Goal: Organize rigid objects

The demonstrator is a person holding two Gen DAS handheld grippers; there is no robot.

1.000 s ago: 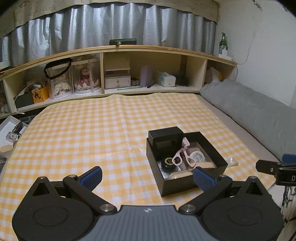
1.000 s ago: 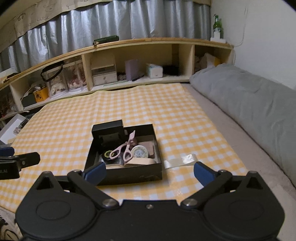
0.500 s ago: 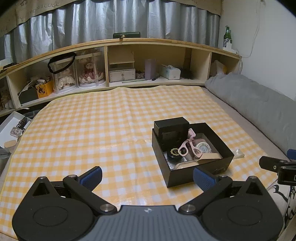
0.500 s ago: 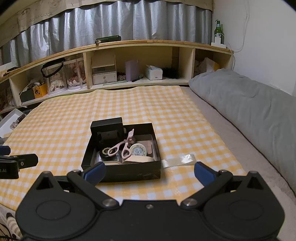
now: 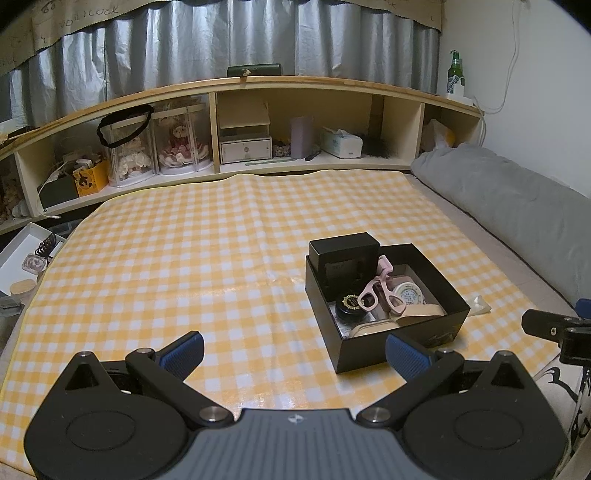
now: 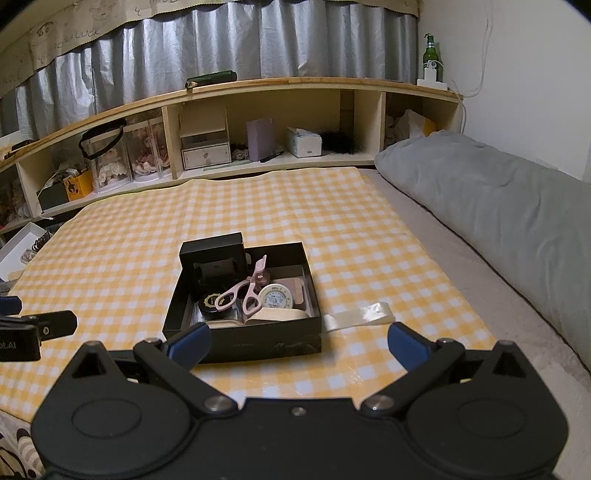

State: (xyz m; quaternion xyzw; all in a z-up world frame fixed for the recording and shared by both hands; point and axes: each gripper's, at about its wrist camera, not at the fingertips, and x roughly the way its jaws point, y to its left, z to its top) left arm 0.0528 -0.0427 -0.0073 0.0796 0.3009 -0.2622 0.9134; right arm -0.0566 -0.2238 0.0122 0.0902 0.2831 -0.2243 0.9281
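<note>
Left gripper (image 5: 293, 349): fingers spread, holding nothing, above yellow checked cloth (image 5: 184, 258) | black box (image 6: 258, 341): on cloth, holding small black box (image 6: 212, 253), pink eyelash curler (image 6: 245, 290), round tin (image 6: 275, 295); clear strip (image 6: 360, 314) beside it | right gripper (image 6: 297, 341): fingers spread, empty.

Not much is showing up readable here. The beige scalloped curtain valance (image 6: 74, 35) at about 11 o'clock is carrying "LUCK", and the black gripper body (image 6: 16, 345) at 9 o'clock is showing "LAI".
</note>
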